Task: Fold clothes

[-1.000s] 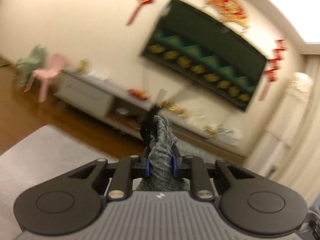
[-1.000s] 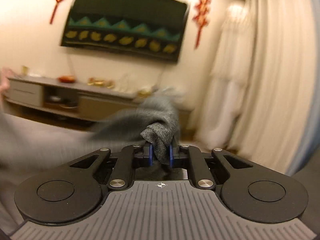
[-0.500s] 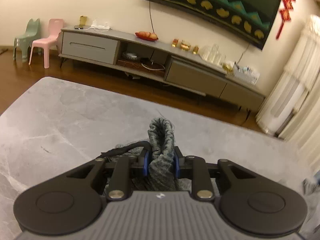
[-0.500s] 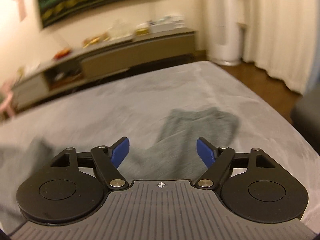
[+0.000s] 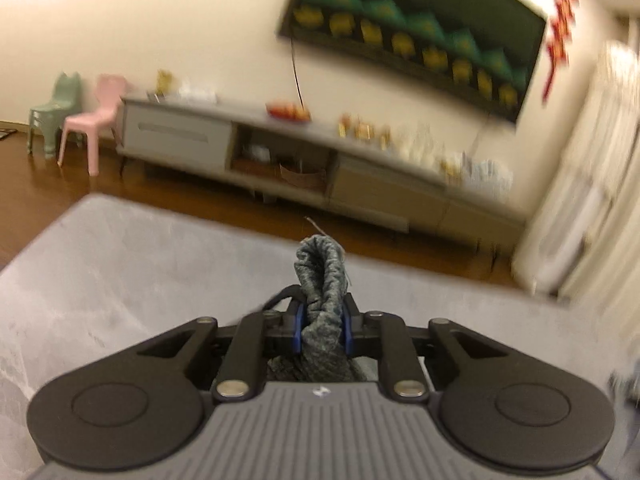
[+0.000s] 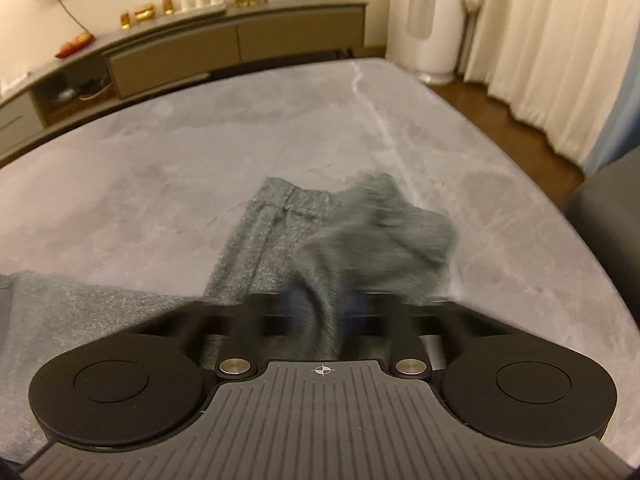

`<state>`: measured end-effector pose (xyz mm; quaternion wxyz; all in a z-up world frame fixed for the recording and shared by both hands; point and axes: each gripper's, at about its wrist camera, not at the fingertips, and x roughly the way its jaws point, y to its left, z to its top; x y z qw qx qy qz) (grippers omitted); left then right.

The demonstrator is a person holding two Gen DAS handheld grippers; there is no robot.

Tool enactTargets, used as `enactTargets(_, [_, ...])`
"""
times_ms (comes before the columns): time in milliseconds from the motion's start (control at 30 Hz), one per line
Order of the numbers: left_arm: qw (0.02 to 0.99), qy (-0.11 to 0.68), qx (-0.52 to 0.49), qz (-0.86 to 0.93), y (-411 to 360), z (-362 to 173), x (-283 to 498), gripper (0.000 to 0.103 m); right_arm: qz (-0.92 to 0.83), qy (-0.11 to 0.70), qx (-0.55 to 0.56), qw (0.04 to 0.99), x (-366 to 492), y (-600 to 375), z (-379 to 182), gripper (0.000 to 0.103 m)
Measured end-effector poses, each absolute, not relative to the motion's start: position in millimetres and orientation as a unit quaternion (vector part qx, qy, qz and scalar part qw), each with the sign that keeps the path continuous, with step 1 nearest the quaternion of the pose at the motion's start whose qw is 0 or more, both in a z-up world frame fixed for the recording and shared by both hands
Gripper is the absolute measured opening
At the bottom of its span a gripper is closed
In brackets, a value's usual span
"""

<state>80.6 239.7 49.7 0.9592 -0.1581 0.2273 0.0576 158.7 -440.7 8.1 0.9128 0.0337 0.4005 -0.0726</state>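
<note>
A grey knit garment (image 6: 272,232) lies partly spread on the grey marble table (image 6: 160,152), with a bunched fold at its right side. My right gripper (image 6: 322,308) is shut on a ridge of that cloth just above the table; its fingers are blurred. In the left wrist view, my left gripper (image 5: 322,320) pinches a rolled edge of the same garment (image 5: 320,264), which sticks up between the blue pads (image 5: 296,328). Its jaws are closing tighter on the cloth. A dark cord pokes out beside the left pad.
A long grey TV cabinet (image 5: 280,148) runs along the far wall beyond the table (image 5: 120,264). Pink and green small chairs (image 5: 92,120) stand at the left. Curtains (image 6: 540,40) and a white tower appliance (image 6: 436,20) are at the right, and a dark seat (image 6: 608,208) is by the table's right edge.
The right gripper let go of the raised cloth, swung open, tipped down and shut again on a fold lying on the table. The left gripper kept its hold and sank toward the table.
</note>
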Motion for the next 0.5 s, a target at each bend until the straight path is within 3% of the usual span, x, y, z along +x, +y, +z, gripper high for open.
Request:
enactTargets(300, [0.951, -0.012, -0.303, 0.057, 285.3, 113.8, -6.7, 0.016, -0.115, 0.137, 0.108, 0.978, 74.5, -463.5, 127.7, 0.001])
enactTargets(500, [0.927, 0.034, -0.363, 0.086, 303.8, 127.5, 12.1, 0.016, -0.125, 0.166, 0.212, 0.955, 87.3, -483.0, 112.5, 0.001])
